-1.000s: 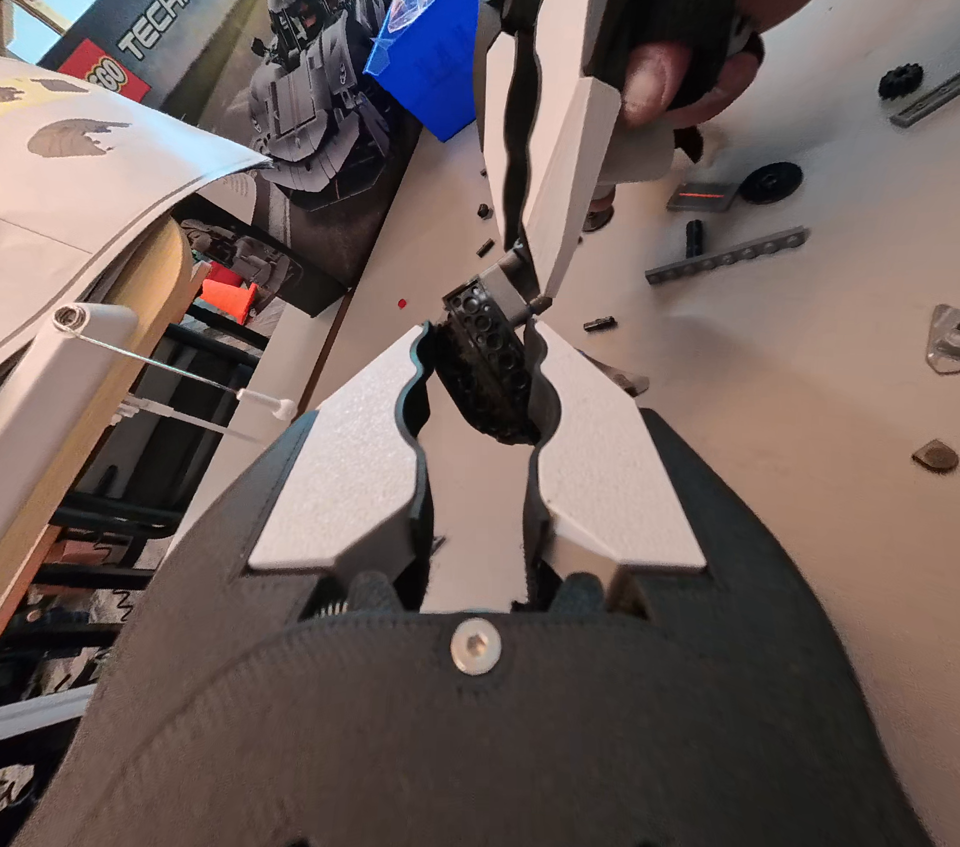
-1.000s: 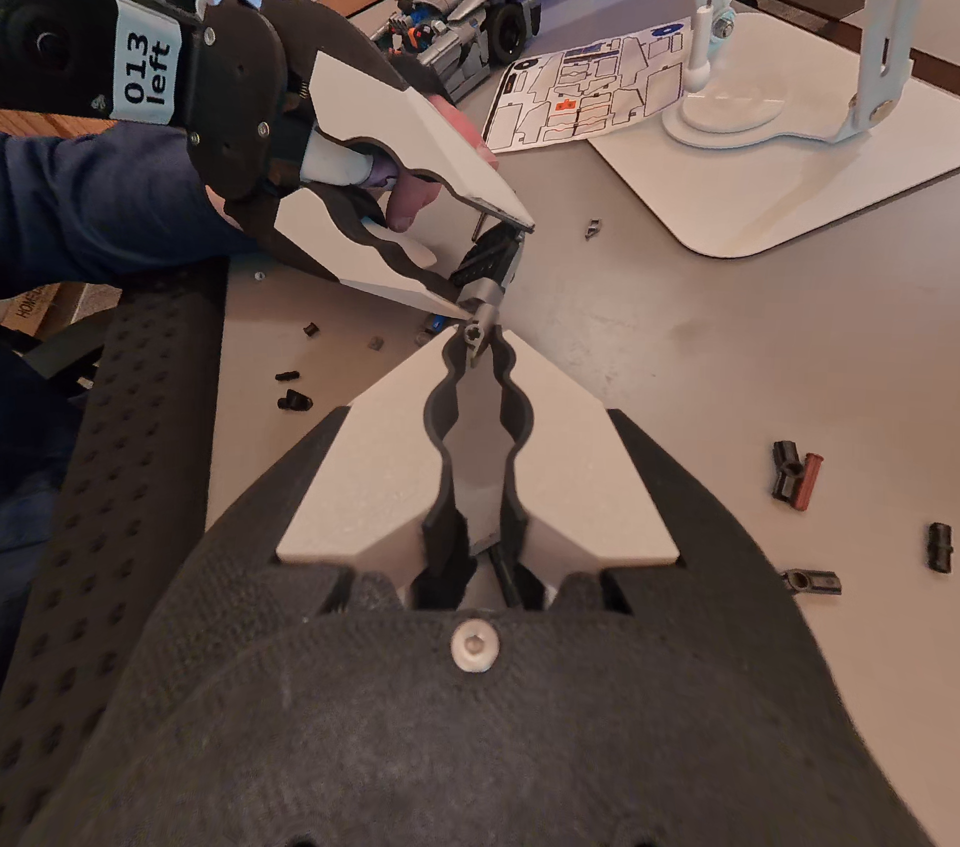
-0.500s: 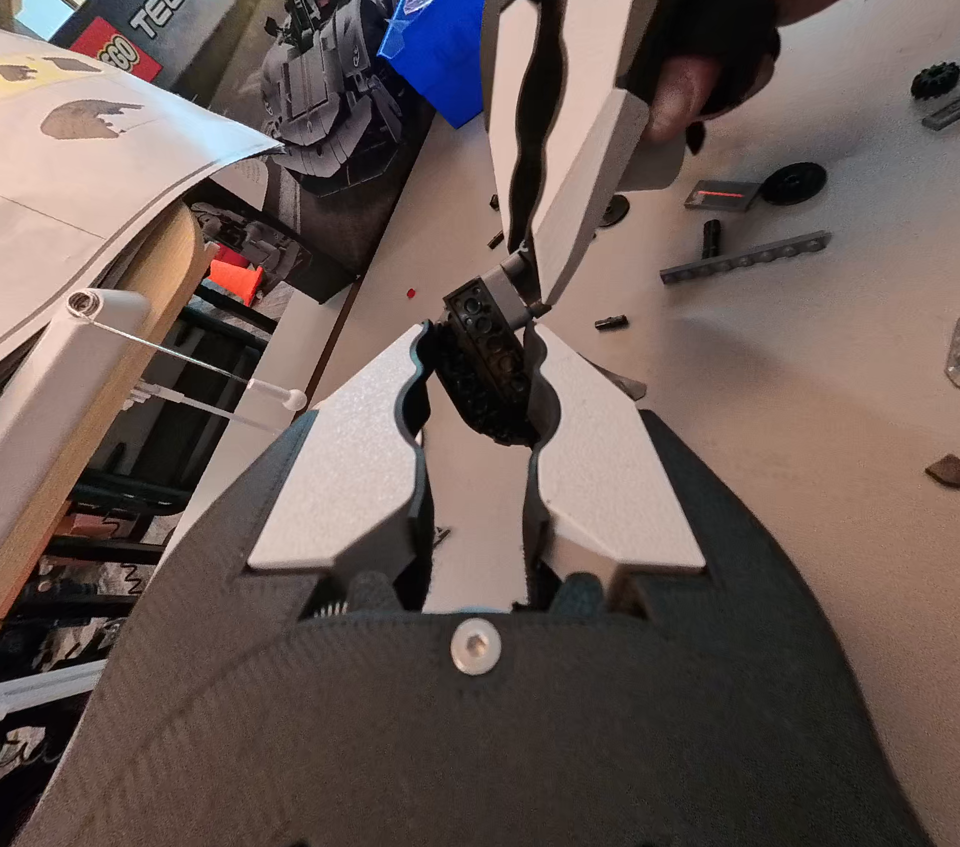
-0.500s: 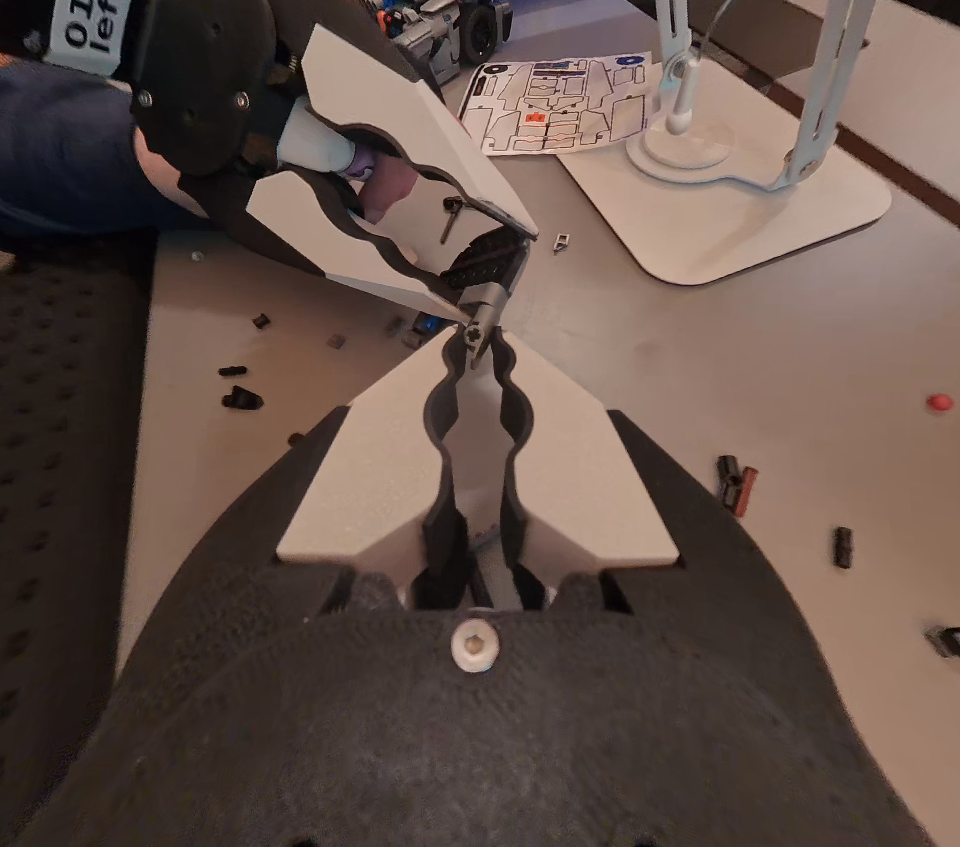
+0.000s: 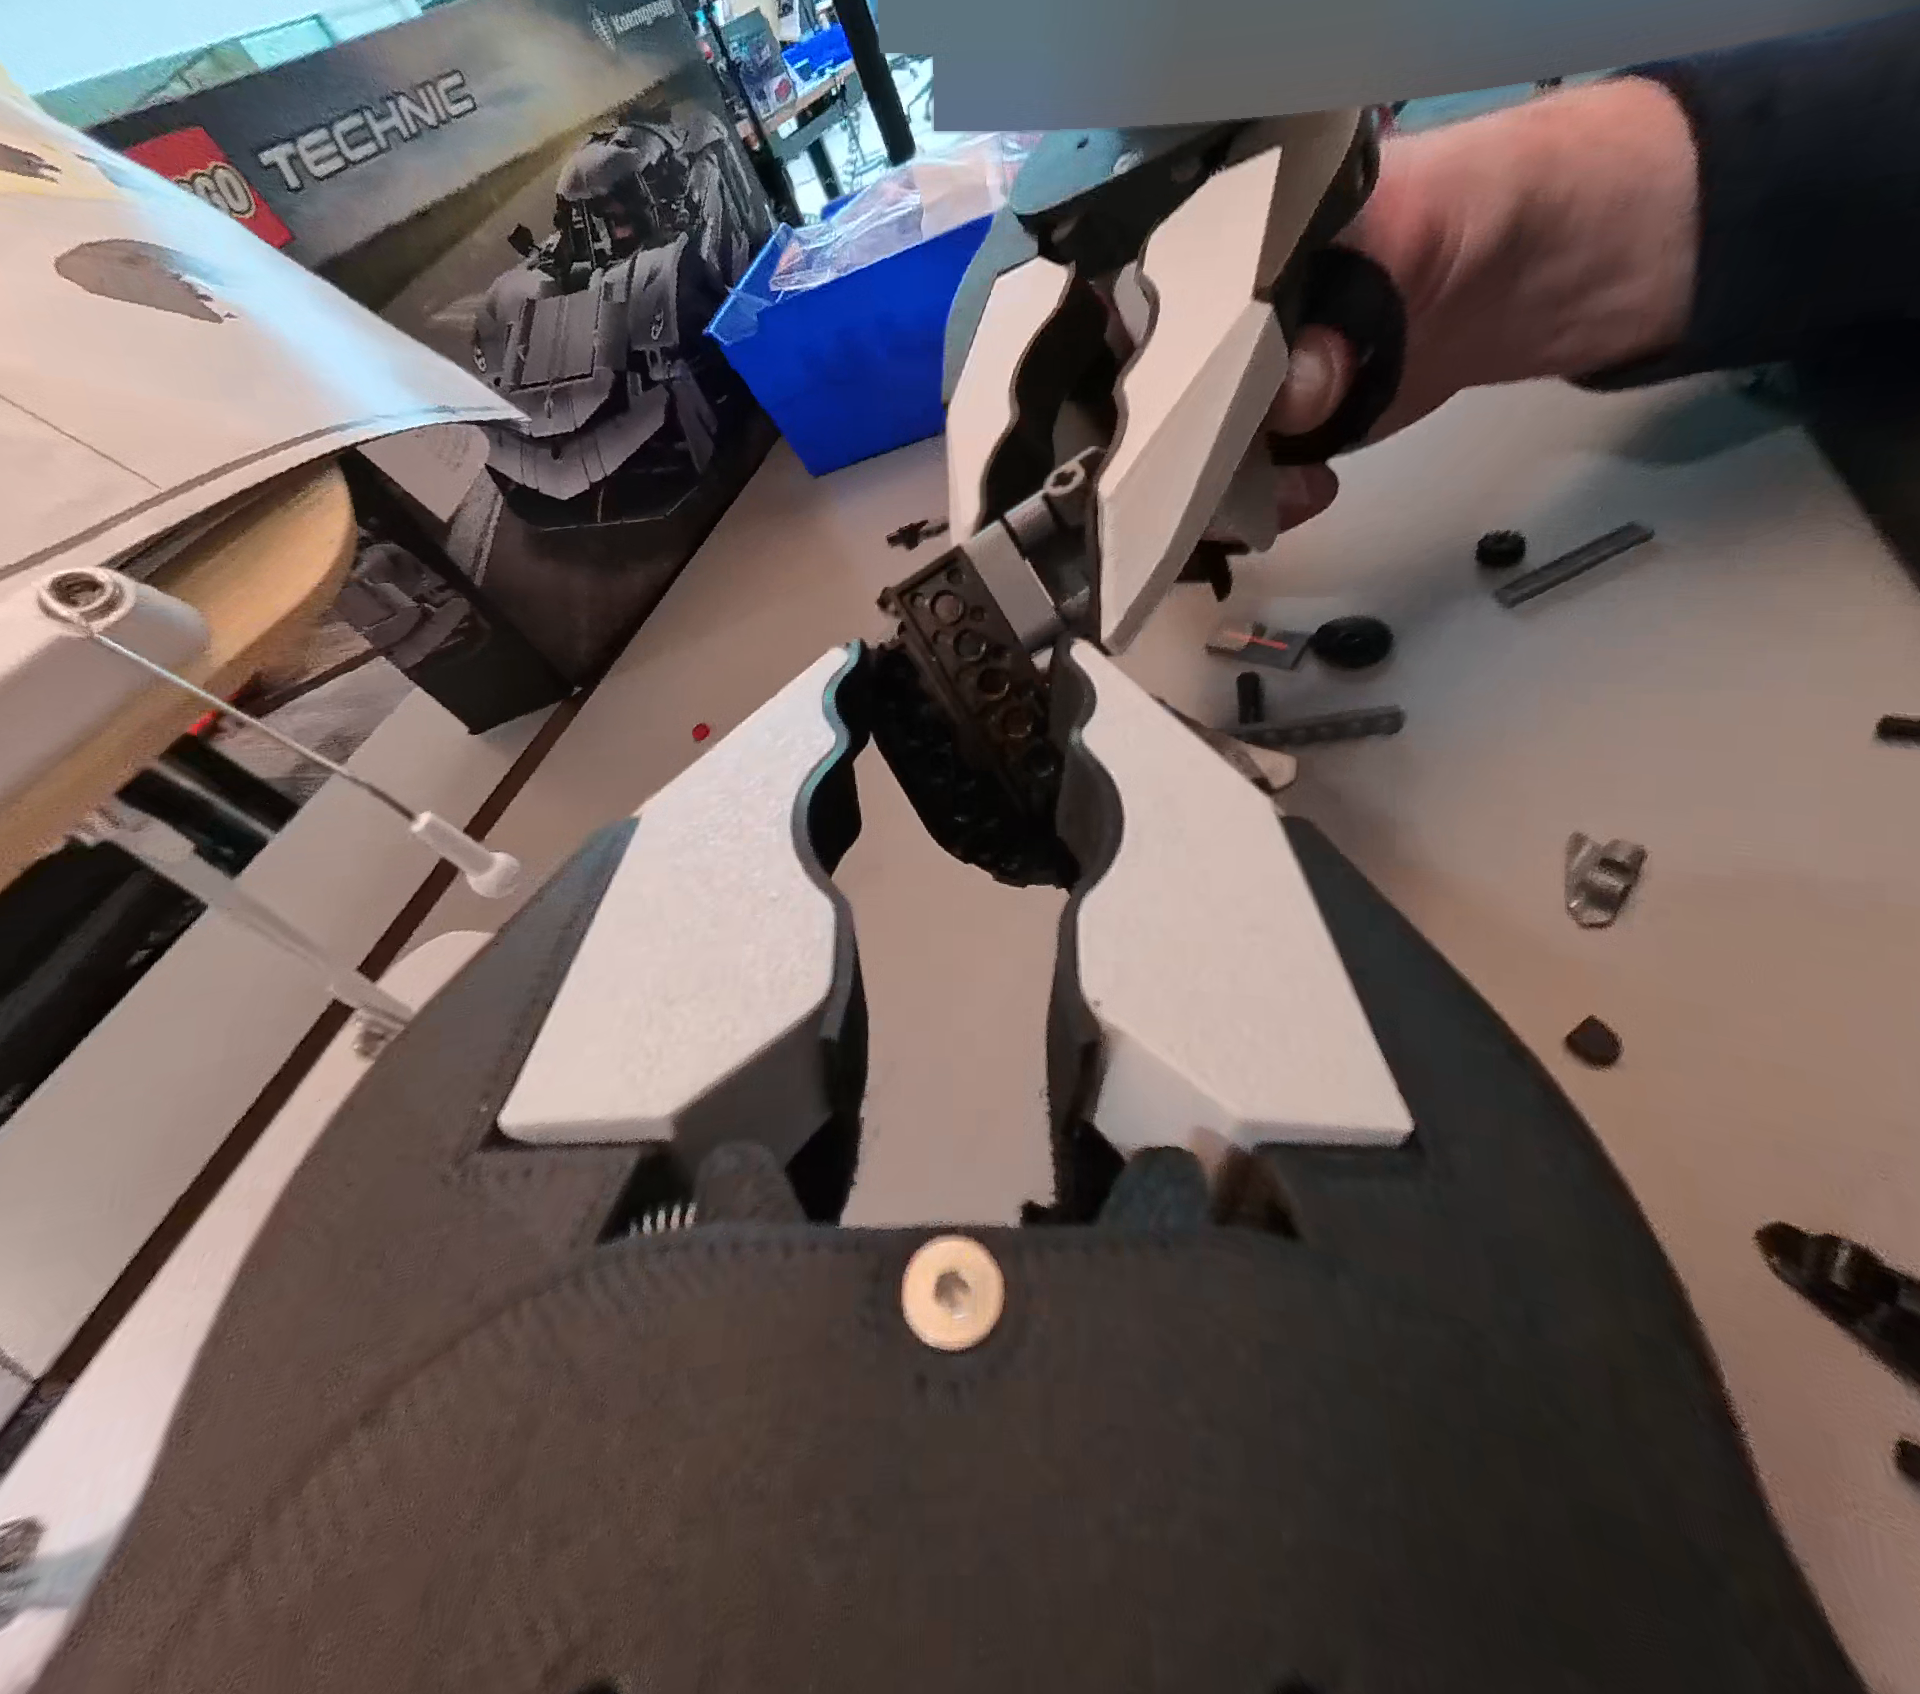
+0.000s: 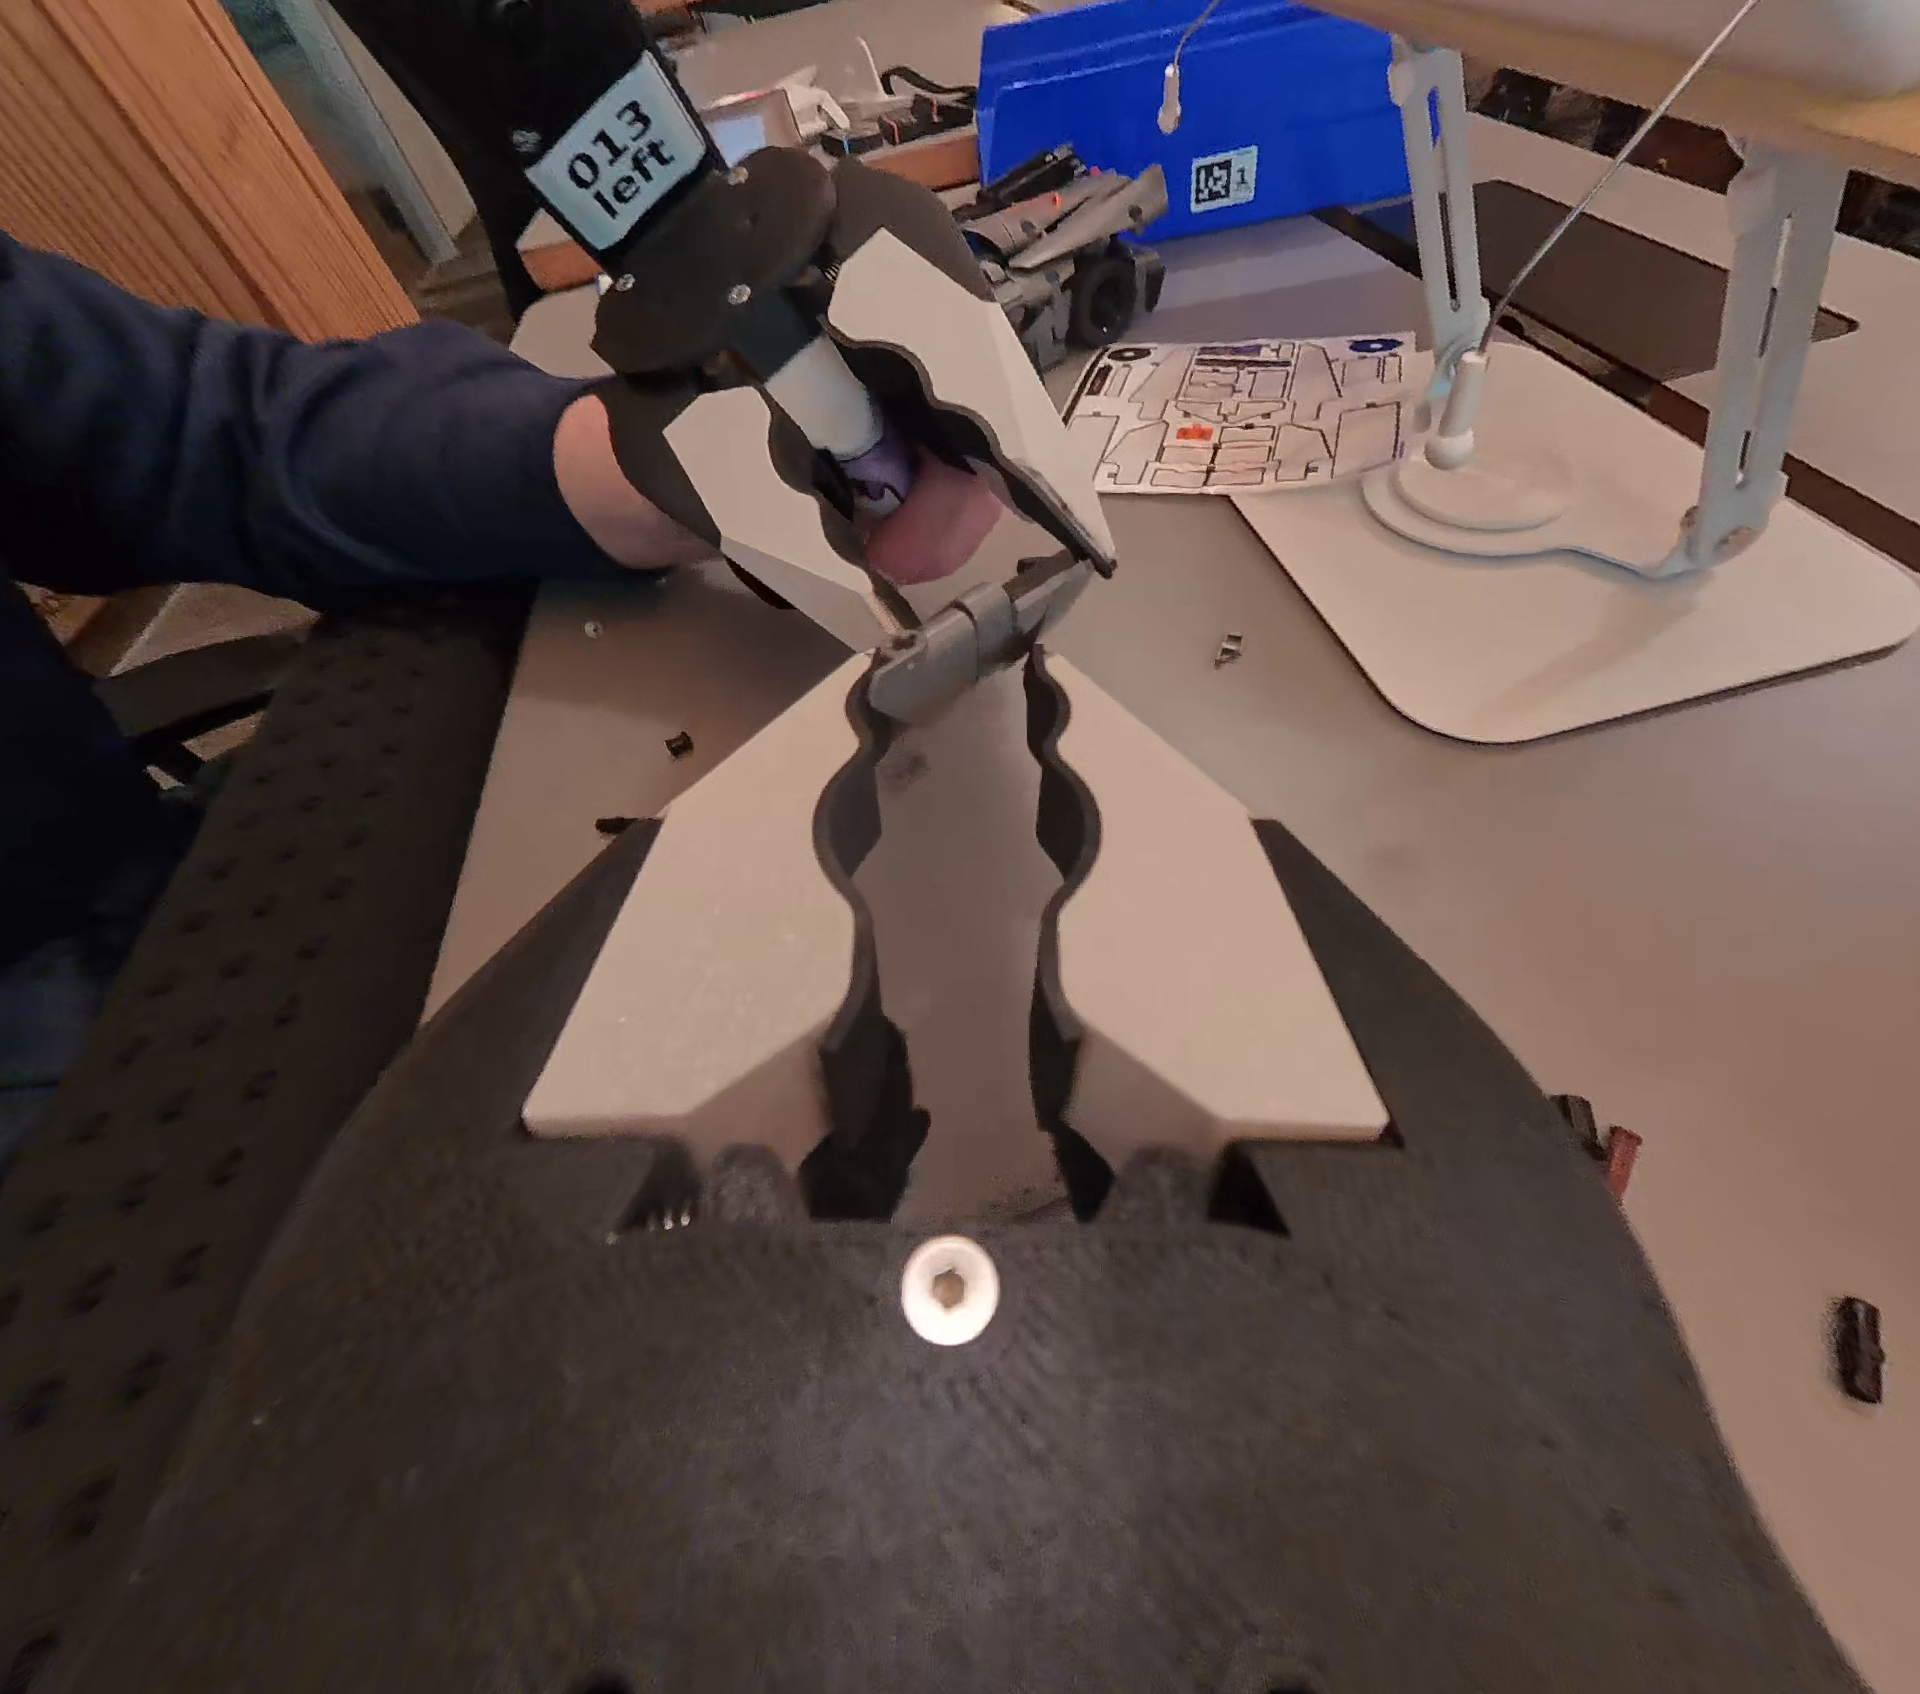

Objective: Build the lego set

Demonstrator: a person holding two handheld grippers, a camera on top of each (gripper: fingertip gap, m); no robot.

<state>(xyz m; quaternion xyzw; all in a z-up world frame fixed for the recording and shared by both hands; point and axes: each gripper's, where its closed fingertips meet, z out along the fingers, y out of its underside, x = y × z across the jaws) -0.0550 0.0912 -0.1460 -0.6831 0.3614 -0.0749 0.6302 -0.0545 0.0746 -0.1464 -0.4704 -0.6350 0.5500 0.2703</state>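
My left gripper is shut on a black perforated lego piece and holds it above the table. A grey connector sticks out of that piece's far end. My right gripper has its jaws apart, with the grey connector lying across its tips and against the left pad. In the left wrist view the right gripper comes down from above, a hand behind it. In the right wrist view the left gripper reaches in from the left.
A blue bin and the set's box stand at the back. A white stand holds the booklet. A sticker sheet and a partly built car lie behind. Loose parts include a grey beam and a wheel. The grippers are tip to tip, or close to it. The wheel is about 15 cm from both grippers' fingertips.
My right gripper's jaws have spread wider around the grey connector. Both grippers have tilted and lifted, so the connector now shows side-on. The left gripper still holds the black piece.
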